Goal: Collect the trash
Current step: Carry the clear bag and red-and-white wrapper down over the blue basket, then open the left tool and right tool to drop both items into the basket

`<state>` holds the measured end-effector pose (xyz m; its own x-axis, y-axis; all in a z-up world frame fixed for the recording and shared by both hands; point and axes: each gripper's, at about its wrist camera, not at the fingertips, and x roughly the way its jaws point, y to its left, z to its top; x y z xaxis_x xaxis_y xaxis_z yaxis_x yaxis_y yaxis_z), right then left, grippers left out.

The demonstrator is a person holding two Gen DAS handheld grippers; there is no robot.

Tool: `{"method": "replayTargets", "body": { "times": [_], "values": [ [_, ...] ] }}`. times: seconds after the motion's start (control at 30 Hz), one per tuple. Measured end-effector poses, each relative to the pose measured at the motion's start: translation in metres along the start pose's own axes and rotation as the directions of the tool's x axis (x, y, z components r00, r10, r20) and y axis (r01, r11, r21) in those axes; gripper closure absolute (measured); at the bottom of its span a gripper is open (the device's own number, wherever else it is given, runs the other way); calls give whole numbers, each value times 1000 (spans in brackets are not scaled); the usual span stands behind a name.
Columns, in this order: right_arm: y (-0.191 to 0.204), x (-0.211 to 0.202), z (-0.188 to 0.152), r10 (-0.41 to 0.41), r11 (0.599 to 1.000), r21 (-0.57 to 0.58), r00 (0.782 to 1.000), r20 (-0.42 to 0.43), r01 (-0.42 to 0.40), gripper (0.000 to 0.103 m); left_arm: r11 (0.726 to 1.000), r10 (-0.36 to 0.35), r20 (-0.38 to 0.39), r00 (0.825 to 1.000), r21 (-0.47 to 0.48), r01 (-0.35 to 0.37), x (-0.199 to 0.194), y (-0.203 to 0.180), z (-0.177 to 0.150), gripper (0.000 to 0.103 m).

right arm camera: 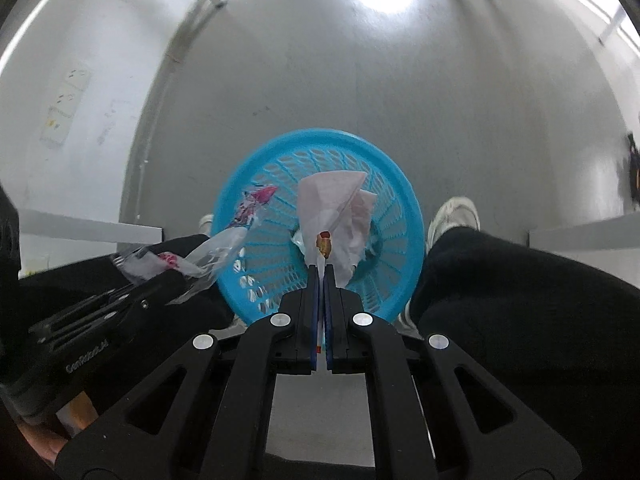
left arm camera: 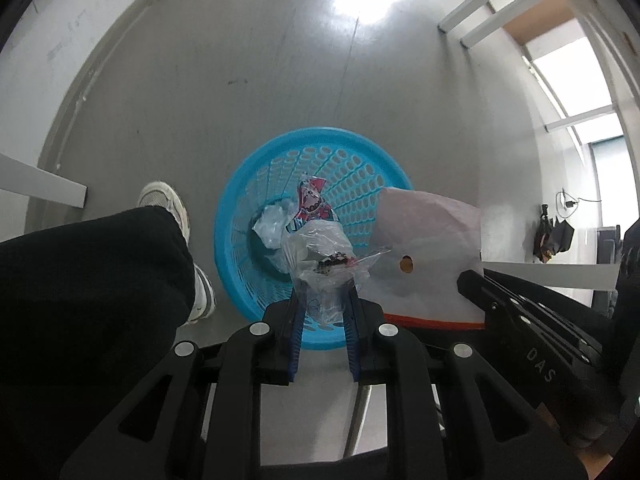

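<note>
Floor (left arm camera: 248, 80): grey, shiny, glare patch far ahead of both grippers; everything sits on it.
Legs (left arm camera: 88, 280): person's dark trousers, white shoe (left arm camera: 166, 204) to left of left gripper; other leg + shoe (right arm camera: 454, 216) to right of right gripper.
Bin (left arm camera: 360, 168): blue perforated basket, straight below/ahead of both grippers, open top facing up. Already has clear plastic + a red/blue printed wrapper (left arm camera: 312, 200) inside.
Paper bag (left arm camera: 428, 256): white, small round hole, orange edge nearest cam; hangs over bin's right rim as seen from left gripper.
R gripper (right arm camera: 320, 276): jaws nearly together, pinching the paper bag's thin edge; bag fans out beyond tips, over bin mouth. Seen side-on from left view as black body at lower right.
L gripper (left arm camera: 324, 292): jaws narrow, blue pads clamped on a crumpled clear wrapper (left arm camera: 328, 264) w/ dark + red bits; wrapper sticks out past tips, over bin's near rim.
Desks: white desk edge (left arm camera: 44, 188) left of L gripper; white frame legs (left arm camera: 480, 16) far ahead-right.
In the way: nothing btw either load and bin mouth.
</note>
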<state>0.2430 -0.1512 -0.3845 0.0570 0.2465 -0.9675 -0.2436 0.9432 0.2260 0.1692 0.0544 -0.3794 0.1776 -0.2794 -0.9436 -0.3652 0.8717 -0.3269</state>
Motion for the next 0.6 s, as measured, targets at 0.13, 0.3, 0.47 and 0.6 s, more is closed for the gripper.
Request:
{"method": "replayTargets", "body": {
  "times": [0.13,0.3,0.47,0.6],
  "values": [
    [-6,18,9,9,999,49,999,-49,-6,101,1000,11,-64,998,-11,-12,25,1,10,84],
    [-10,29,20,-10,998,68,998,-68,15,100,999,32,-88,996,-19,-34,41,3,18,84],
    [-17,44,26,-30,994,97,995,-97,40,100,999,23,-91,996,-36,-26,46,3,22,85],
    [-20,54,28,-19,993,115,993,-117,33,91,999,24,-44,999,-34,-25,39,3,27,72]
  ]
}}
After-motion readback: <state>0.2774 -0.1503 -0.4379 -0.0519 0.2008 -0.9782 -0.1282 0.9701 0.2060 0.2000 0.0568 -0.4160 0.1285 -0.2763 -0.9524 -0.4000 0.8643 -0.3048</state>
